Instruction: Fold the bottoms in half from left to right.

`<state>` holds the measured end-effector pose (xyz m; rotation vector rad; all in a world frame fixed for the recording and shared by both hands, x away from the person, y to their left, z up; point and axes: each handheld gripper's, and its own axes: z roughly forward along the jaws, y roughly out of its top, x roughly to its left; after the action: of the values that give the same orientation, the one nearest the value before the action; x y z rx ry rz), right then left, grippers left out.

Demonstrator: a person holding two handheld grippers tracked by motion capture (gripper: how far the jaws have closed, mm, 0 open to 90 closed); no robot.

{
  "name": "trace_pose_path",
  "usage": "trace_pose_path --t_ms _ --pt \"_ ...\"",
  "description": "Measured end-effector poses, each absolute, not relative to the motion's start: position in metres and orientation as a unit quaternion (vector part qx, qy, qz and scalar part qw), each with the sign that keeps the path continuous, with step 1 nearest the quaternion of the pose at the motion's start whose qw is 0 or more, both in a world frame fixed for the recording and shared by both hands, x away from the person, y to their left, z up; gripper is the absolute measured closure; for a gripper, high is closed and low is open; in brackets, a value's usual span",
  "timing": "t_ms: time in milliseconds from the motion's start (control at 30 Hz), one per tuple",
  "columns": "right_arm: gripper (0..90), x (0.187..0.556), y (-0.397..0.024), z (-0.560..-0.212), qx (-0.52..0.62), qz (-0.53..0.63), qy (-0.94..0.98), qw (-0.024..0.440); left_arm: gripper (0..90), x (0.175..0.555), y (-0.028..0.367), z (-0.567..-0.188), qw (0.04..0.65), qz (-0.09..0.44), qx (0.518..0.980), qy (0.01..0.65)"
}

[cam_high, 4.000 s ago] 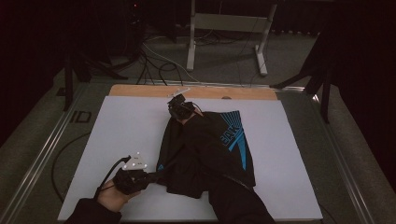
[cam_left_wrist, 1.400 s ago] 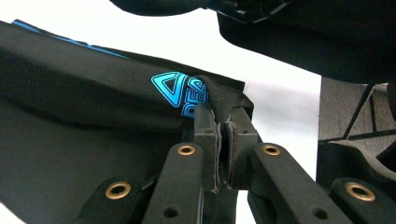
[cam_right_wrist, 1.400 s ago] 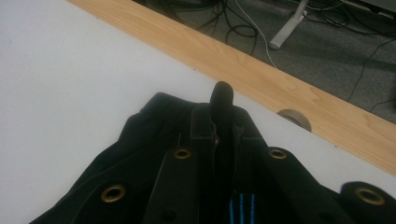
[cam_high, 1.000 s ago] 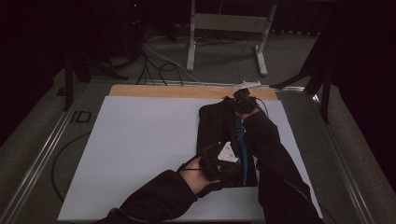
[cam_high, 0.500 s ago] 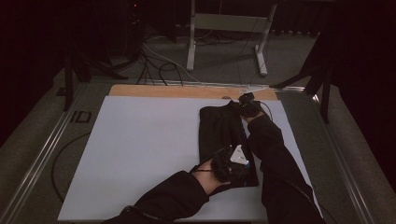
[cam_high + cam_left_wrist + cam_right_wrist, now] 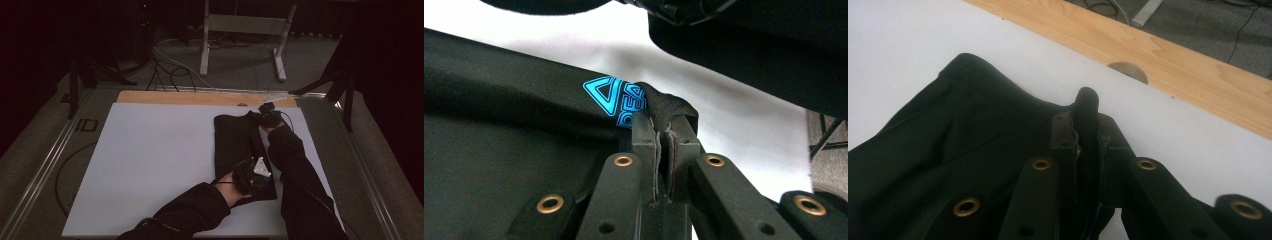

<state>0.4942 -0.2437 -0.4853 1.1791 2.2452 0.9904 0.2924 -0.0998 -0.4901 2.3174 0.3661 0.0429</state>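
A: While we hold the black garment (image 6: 239, 145) folded lengthwise on the white desk (image 6: 150, 160), where do both grips sit?

B: Our left gripper (image 6: 666, 150) has its jaws closed tight on a bunched bit of hem, right beside the blue logo (image 6: 616, 100). Our right gripper (image 6: 1087, 135) is pinched shut on a thin fold at the far end, with the wooden edge (image 6: 1168, 55) just beyond its jaws.

A: And the rest of the cloth?

B: It lies flat behind and to the side of both jaws, stretched between our two grips.

A: What could go wrong from here?

B: We judge each bite to be small. If we pull the ends apart too hard, the fabric could slip out of one pair of jaws and the fold would fall open.

A: Anything else?

B: If we let go unevenly, the top layer may drag askew, leaving the edges misaligned.
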Motion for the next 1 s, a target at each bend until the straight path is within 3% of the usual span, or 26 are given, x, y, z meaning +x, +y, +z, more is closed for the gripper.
trace_pose_path --t_ms 567,633,667,833,867,1000 --pt "79.3 0.501 -0.253 -0.508 0.437 0.344 0.803 0.213 85.9 0.301 -0.112 -0.509 0.376 0.003 0.914 0.154" --pt "75.8 0.500 -0.254 -0.509 0.444 0.341 0.800 0.214 85.7 0.301 -0.114 -0.510 0.376 -0.001 0.914 0.153" --pt "67.4 0.499 -0.255 -0.509 0.445 0.342 0.800 0.212 85.4 0.301 -0.116 -0.511 0.374 -0.007 0.915 0.152" --pt "55.6 0.495 -0.257 -0.505 0.446 0.344 0.799 0.210 82.5 0.300 -0.118 -0.511 0.374 -0.019 0.915 0.148" --pt "45.9 0.493 -0.258 -0.502 0.448 0.352 0.795 0.205 81.6 0.299 -0.120 -0.511 0.374 -0.021 0.916 0.148" --pt "29.3 0.488 -0.262 -0.491 0.456 0.358 0.787 0.211 77.5 0.297 -0.121 -0.509 0.377 -0.023 0.915 0.143"
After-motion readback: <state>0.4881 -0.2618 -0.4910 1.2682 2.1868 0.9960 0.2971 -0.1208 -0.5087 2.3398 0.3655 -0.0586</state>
